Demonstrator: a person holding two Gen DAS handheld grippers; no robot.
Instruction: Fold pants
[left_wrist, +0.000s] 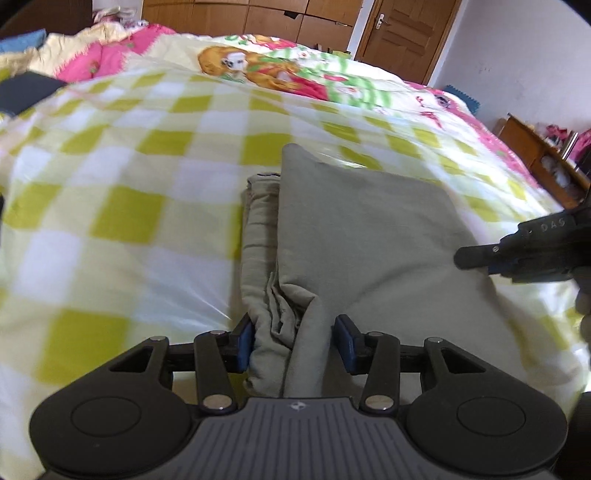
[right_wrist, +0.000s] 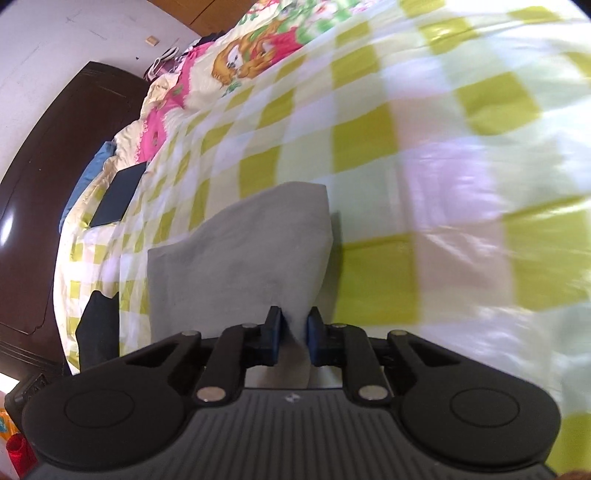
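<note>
The left tongs (left_wrist: 293, 343) straddle a thick bunch of the grey pants (left_wrist: 354, 229), the blue pads set fairly wide around the layers; whether they press firmly cannot be told, though cloth fills the gap. The right tongs (right_wrist: 294, 332) are closed on a thinner edge of the same pants (right_wrist: 243, 254). The pants lie partly folded on the checked green-and-white bedspread (left_wrist: 122, 206), a rolled seam along their left side.

The likely trouble is the left bunch slipping: several loose layers sit between the pads, and an inner one could slide out and spoil the fold. Pulling the two ends unevenly could skew the edges, and the soft bedspread may drag along with the cloth.

A dark flat thing (right_wrist: 118, 195) lies near the pillows, well apart. Another dark cloth (right_wrist: 98, 328) lies near the bed edge, just beside the pants, and could get caught in a sweep.
</note>
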